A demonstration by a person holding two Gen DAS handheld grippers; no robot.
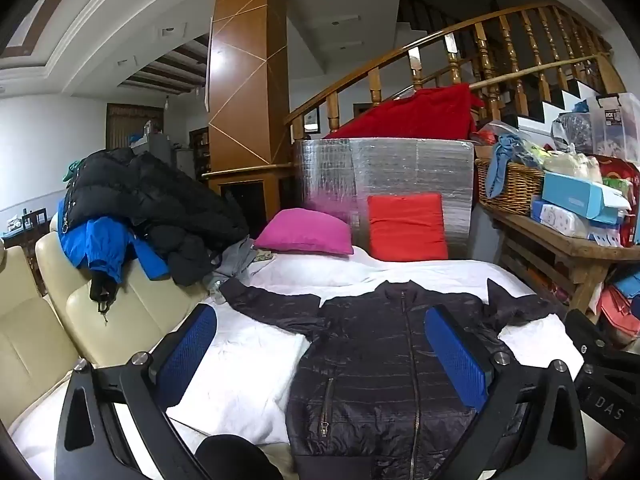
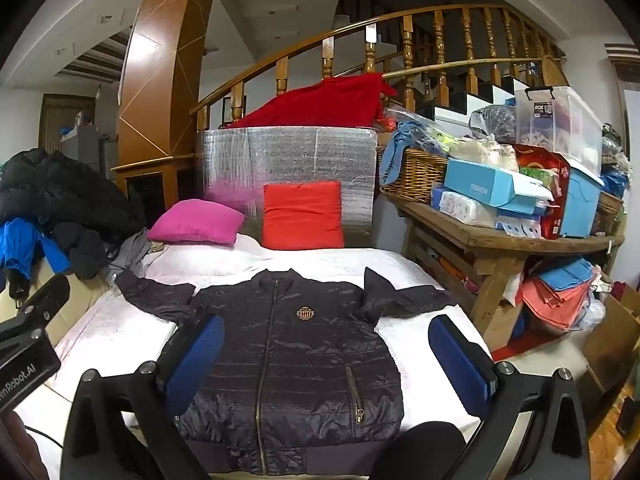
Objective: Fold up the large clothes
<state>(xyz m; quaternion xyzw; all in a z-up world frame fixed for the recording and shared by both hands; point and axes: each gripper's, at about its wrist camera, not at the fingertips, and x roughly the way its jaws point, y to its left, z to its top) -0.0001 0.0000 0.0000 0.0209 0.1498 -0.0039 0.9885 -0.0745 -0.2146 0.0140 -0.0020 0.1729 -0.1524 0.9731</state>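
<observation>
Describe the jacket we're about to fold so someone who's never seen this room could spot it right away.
Find the bed with the white sheet; two cushions, a pink one and a red one, lie at its far end. The dark quilted jacket lies flat in front of them, zipped, sleeves spread. Unlike the coats heaped on the left, it has a gold chest badge.

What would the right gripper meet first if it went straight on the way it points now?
Probably the jacket. The right gripper stands open and points slightly down at its front, spread on the bed. Depth is unclear.
</observation>
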